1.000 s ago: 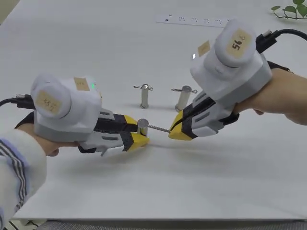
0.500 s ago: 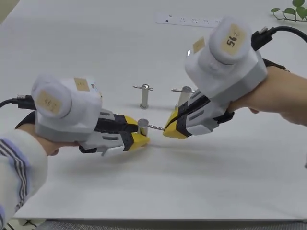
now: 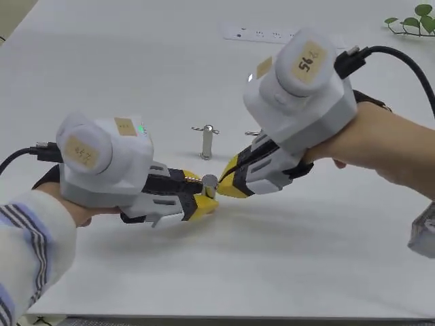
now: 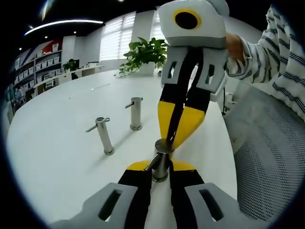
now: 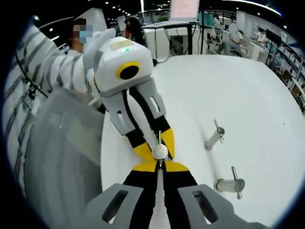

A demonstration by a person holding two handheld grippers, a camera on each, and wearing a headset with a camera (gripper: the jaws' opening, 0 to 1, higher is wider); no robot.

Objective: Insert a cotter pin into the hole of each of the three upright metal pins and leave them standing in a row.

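Closest to me on the worktop (image 3: 204, 272), my left claw (image 3: 204, 197) is clamped around the pin (image 3: 209, 182), low on its shaft. That keeps it upright with its foot on the surface. In the left gripper view the cotter (image 4: 151, 163) pokes out of the pin just under the head, on my side, so I'd guess it's most of the way through the hole.

The right claw (image 3: 228, 182) is right up against the pin from the other side, jaws pinched together on the cotter's far end. In the head view its yellow tips are just beside the pin head.

Handling notes, all guesswork from looks:
- The pin is solid metal and smooth, so it's stiff and a bit heavy for its size. It probably tips easily on that small foot.
- Gripping it low on the shaft seems right, since that leaves the hole clear.
- The cotter is thin wire, light and springy, and I bet it bends if pushed off-axis.
- I'd hold the cotter close behind the pin, not out at the loop end, and push straight.
- Letting go is where it could go wrong, because any sideways drag would knock the pin over.

Further back, the far pins (image 4: 103, 136) both stand upright with cotters already in them, well apart from the claws. Way beyond those there's a power strip (image 3: 265, 32) and a plant (image 3: 414, 17) at the far edge.
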